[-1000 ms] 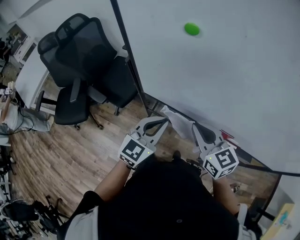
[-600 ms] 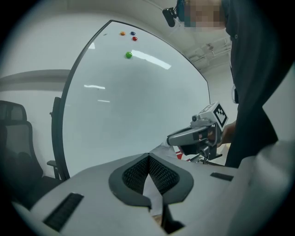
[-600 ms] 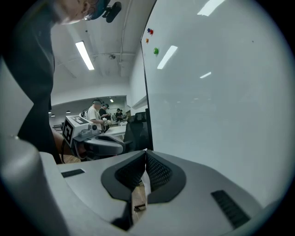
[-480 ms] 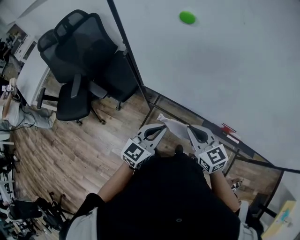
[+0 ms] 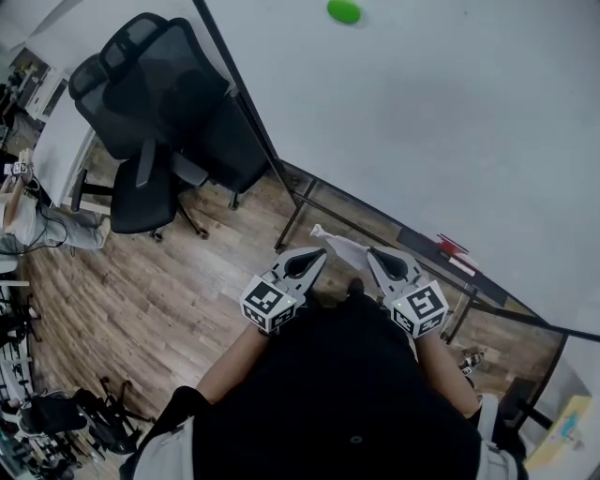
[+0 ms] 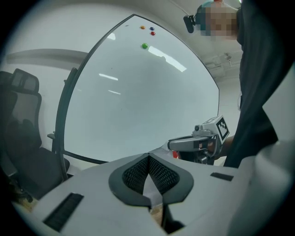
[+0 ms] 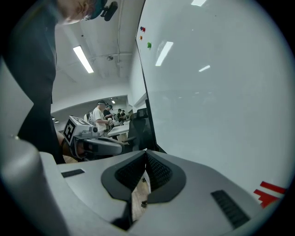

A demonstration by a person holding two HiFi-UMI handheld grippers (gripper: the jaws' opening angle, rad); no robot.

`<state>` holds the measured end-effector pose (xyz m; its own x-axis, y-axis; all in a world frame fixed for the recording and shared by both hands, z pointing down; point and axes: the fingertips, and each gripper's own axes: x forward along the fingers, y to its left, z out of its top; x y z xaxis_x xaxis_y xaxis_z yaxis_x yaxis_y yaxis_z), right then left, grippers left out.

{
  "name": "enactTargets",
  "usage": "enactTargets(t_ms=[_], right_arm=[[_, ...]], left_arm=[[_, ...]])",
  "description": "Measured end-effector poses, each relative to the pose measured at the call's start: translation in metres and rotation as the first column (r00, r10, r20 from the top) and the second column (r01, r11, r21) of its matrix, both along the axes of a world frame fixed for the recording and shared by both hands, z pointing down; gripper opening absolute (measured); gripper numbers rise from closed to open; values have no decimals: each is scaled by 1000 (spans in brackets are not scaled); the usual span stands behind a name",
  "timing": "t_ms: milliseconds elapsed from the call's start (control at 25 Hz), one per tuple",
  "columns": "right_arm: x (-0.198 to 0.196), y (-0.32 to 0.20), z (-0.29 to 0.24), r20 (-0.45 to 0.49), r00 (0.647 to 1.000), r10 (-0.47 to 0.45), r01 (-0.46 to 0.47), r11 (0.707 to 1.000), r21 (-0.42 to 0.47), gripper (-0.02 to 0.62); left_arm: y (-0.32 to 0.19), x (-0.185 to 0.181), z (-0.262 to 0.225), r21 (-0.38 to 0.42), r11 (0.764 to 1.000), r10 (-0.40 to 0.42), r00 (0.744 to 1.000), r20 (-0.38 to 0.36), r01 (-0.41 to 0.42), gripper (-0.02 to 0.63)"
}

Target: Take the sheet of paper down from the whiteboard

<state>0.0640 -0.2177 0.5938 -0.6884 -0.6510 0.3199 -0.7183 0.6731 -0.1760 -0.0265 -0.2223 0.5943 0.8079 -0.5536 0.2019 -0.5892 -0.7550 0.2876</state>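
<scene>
The white sheet of paper point(image 5: 341, 244) is off the whiteboard point(image 5: 450, 122) and hangs crumpled between my two grippers, in front of the board's lower edge. My left gripper point(image 5: 322, 251) is shut on its left end. My right gripper point(image 5: 371, 253) is shut on its right end. In the left gripper view the jaws point(image 6: 148, 159) meet with a pale sliver of paper point(image 6: 152, 186) between the pads, and the right gripper point(image 6: 184, 144) shows beyond. The right gripper view shows closed jaws point(image 7: 145, 154) and the left gripper point(image 7: 99, 146) opposite.
A green magnet point(image 5: 344, 11) stays high on the board. Black office chairs point(image 5: 150, 103) stand at the left on the wooden floor point(image 5: 141, 300). A red item point(image 5: 450, 248) lies on the board's tray. The board's dark frame point(image 5: 234, 103) runs down on the left.
Both grippers have come down and toward my body with the paper between them. The green magnet has slid up in the head view.
</scene>
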Motion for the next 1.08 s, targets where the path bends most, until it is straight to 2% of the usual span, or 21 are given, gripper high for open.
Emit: enactTargets(t_ms=[200,440,720,920,1080], right_arm=[[9,6,4,-19,999,-33,34,999,6,18],[27,15,-1,-27,997,-76,77,996,33,18],[55,17,-10,-27,991,-128,129,988,87,18],[54,21,-6,-31,984,-174,176,981,87,18],[53,35,-3,-16,978,-210,211,977,41,18]], left_arm=[[7,14,5,5,1000,-1,1000,16,1,12],[16,35,6,12,999,-47,999,16,47,12],[8,36,-1,82,989,-125,990,62,119,12],[21,44,-3,31,989,-143,990,10,143,12],[46,57,3,-23,987,-157,988,-2,157,12]])
